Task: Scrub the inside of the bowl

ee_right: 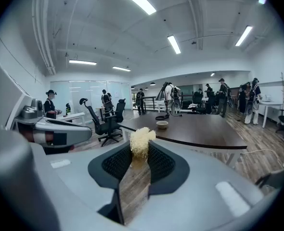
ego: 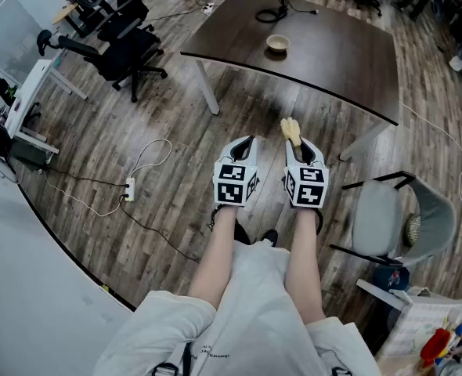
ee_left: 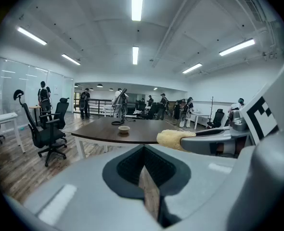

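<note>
Head view shows right hand-held gripper (ego: 297, 146) clamping a perhaps-loofah scrubber (ego: 291, 129), left hand-held gripper (ego: 249, 142) closed.

Left tool (ego: 250, 140) seemingly closed, right tool (ego: 296, 144) clamping scrubber (ego: 291, 128)

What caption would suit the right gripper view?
Right tongs grip a yellow scrubber, facing the bowl on the dark table.

Bowl (ego: 277, 43) on dark table (ego: 325, 61): too small, inside unreadable | yellow scrubber (ee_right: 141, 141): lower part hidden between closed jaws of right gripper (ego: 299, 149) | person's hands: out of sight beneath right gripper and left gripper (ego: 245, 143) | distant people (ee_left: 119, 102): too small to detail | coloured containers (ego: 433, 345), lower right: cut by frame edge
</note>
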`<state>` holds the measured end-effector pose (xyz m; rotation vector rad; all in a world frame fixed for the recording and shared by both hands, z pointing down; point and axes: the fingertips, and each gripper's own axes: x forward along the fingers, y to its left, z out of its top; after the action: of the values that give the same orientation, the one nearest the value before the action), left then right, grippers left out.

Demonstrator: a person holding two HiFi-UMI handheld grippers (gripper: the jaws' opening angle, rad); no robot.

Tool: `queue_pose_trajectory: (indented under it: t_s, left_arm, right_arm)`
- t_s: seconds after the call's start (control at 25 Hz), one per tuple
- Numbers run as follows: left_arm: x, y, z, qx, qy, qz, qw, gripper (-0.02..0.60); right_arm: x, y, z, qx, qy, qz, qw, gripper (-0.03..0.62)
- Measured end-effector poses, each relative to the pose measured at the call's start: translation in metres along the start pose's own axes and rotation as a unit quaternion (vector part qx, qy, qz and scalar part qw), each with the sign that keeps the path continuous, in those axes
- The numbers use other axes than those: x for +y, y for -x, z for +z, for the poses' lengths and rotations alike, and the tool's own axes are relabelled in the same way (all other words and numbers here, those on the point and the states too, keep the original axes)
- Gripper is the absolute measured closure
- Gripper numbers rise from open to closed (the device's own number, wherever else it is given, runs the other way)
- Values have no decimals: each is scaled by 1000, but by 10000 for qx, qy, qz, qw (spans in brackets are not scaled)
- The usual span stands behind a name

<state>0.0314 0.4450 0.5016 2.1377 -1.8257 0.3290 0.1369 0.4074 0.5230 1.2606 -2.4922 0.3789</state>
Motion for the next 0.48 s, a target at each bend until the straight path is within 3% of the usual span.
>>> queue_pose_trajectory:
  t_s: [0.48]
  left_arm:
    - [-10,-2,-8,57,127,-30,9999,581]
  right_arm:
    - [-15,9,-5,-61,-205,-23,9998,473]
